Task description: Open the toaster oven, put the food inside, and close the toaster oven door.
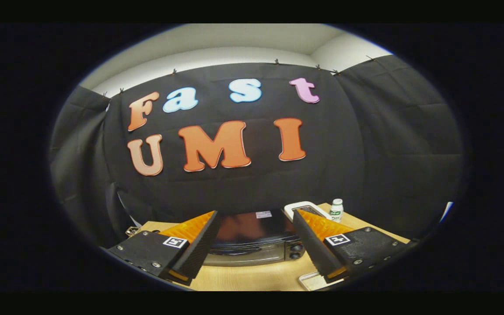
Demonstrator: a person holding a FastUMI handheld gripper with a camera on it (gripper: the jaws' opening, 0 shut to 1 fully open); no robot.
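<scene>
Presently the gripper (254, 227) is held above the pale wooden desk (256, 278) with its two fingers spread wide apart and nothing between them: the tongs are released and carry no load. Between and just beyond the fingertips stands the task's thing, a dark box-shaped toaster oven with a glossy black top and a silver front (252, 245). Its door appears closed and upright, with a dark bar handle across the upper front and two round black knobs (296, 251) at its right side.

Beyond the right finger, towards the desk's far right corner, lie a flat white tray-like object (304, 206) and, beside it, a small white plastic bottle with a green label (336, 209). I cannot tell from here whether the tray holds the food. A pale flat item (311, 280) shows partly at the near edge, under the right finger.

Judgement: the step in hand is opening the door, not yet begun. To do it well, lower the fingers squarely onto the handle bar, centred along its length and clear of the knobs, close firmly, then draw outward and down along the hinge arc without dragging the oven across the desk.
</scene>
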